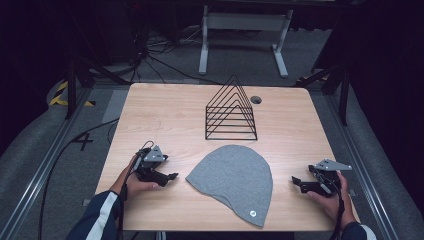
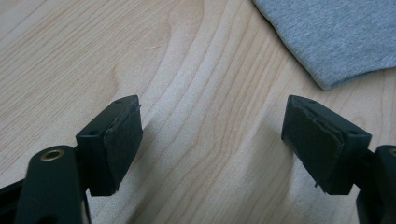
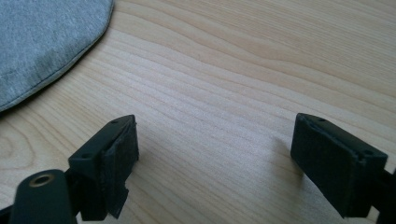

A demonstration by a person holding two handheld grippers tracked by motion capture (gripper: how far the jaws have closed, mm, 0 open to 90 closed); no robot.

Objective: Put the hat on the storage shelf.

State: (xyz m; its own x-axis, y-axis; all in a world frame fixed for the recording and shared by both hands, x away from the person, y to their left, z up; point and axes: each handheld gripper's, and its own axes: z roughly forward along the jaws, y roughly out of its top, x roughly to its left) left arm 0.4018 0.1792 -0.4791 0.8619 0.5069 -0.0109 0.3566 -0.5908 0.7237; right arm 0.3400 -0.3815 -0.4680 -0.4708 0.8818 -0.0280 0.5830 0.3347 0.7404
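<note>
Wooden table lies bare around the left gripper at eight o'clock, near the front edge; its jaws stand wide apart over bare wood, holding nothing. Just right of it, at six o'clock, the grey hat lies flat, its brim reaching the front edge. At twelve o'clock behind it stands a black wire rack. At four o'clock, the right gripper gapes empty, open wood between it and the hat.

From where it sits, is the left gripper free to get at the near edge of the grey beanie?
Probably yes. The left gripper is open, with only bare table between it and the grey beanie; the wire rack stands farther back.
</note>
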